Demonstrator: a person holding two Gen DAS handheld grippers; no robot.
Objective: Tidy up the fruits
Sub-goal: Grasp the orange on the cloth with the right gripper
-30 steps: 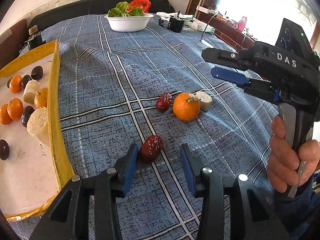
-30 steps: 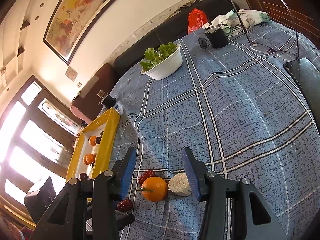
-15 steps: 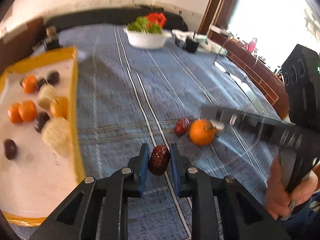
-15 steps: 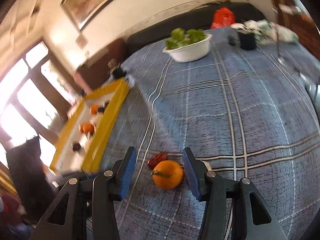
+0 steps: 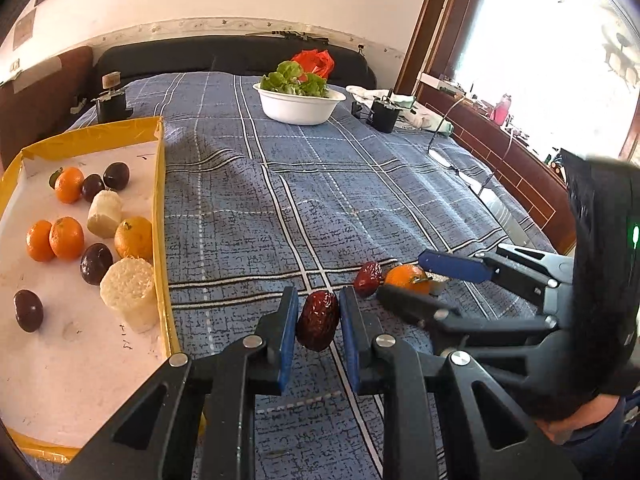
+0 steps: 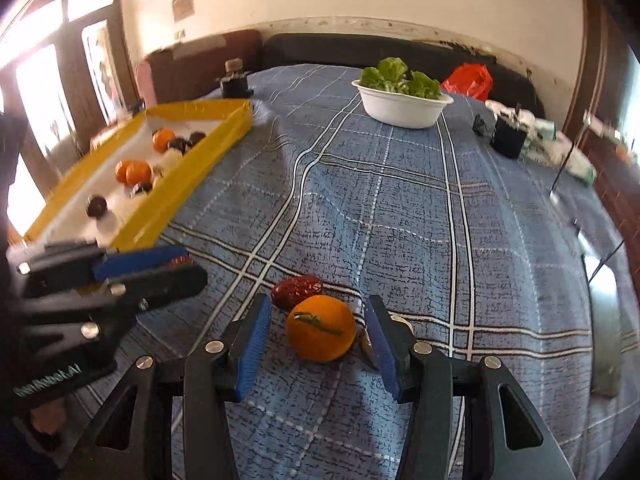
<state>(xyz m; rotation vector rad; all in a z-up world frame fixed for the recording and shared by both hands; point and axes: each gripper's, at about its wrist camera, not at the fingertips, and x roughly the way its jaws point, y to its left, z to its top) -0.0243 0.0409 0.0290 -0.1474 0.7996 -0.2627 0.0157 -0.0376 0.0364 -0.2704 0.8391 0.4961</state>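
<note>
— Left gripper first: what has it got?

— Its blue pads are clenched on a red date, pinched at both sides; the date sits clear above the checked blue cloth, just beside the yellow tray.

— And the right gripper?

— Spread wide, gripping nothing; the orange lies on the cloth between its fingers with a gap on each side; a second date touches the orange from behind, and a pale chunk is mostly hidden behind the right-hand finger.

— Anything crowding them?

— The two tools are close together; from the left wrist view the right gripper's near finger crosses in front of the loose fruit; from the right wrist view the left gripper sits low at the left, in front of the tray's near corner.

— What else is around?

— A white bowl of greens at the far end, a red bag behind it, a small black pot with rumpled cloths to its right, a dark gadget beyond the tray.

— Count the fruit.

— In the tray: four oranges, four dark round fruits, two pale chunks; outside it: two dates, one orange, one pale chunk.
</note>
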